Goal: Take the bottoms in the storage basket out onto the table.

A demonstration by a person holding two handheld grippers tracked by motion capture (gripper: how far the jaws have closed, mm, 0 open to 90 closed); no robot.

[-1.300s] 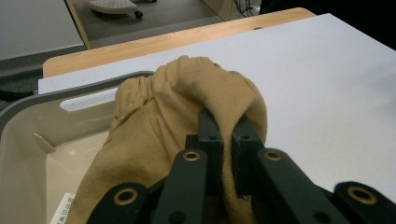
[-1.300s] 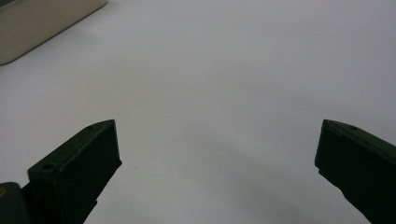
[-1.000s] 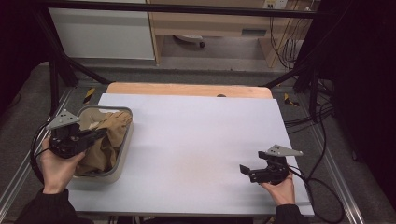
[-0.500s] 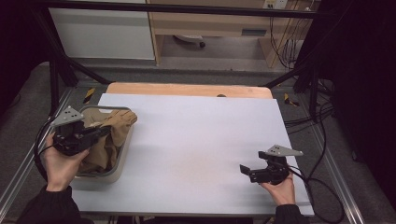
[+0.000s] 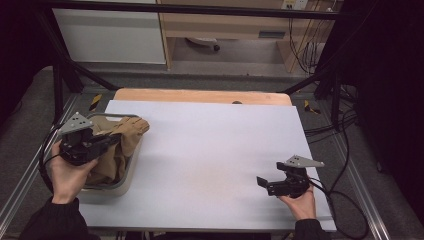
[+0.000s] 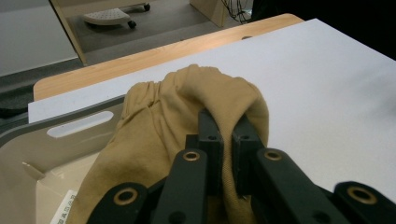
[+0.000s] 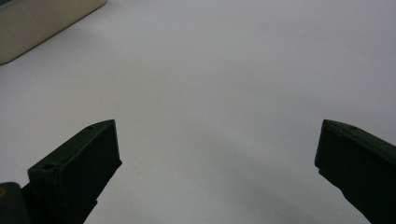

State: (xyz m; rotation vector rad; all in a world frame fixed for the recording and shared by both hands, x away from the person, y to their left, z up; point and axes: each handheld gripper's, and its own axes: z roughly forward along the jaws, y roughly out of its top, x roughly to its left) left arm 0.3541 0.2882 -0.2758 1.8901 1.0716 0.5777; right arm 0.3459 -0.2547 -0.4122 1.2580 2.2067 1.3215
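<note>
Two grippers in play, and the left gripper (image 5: 107, 141) is doing all the work: at the left of the high view its jaws are pinched tight on a fold of a tan cloth (image 5: 121, 134). In the left gripper view you can see the fabric (image 6: 187, 112) bunched up and draped over the jaw tips, so the grab is on a ridge of material, not an edge. Most of the cloth sits in a grey bin (image 5: 131, 172) at the left edge of the white table (image 5: 210, 145), with the top of it poking over the bin's rim toward the table.

The right gripper (image 5: 264, 184) sits lower right in the high view, resting low near the table's front edge with its jaws spread wide and nothing between them, well apart from the bin.

My worry is that pinch. It's a small bite on soft, floppy fabric, so a quick pull could let it slip out. The rest of the cloth could also snag on the rim and drag the bin along, since nothing's holding it down.
</note>
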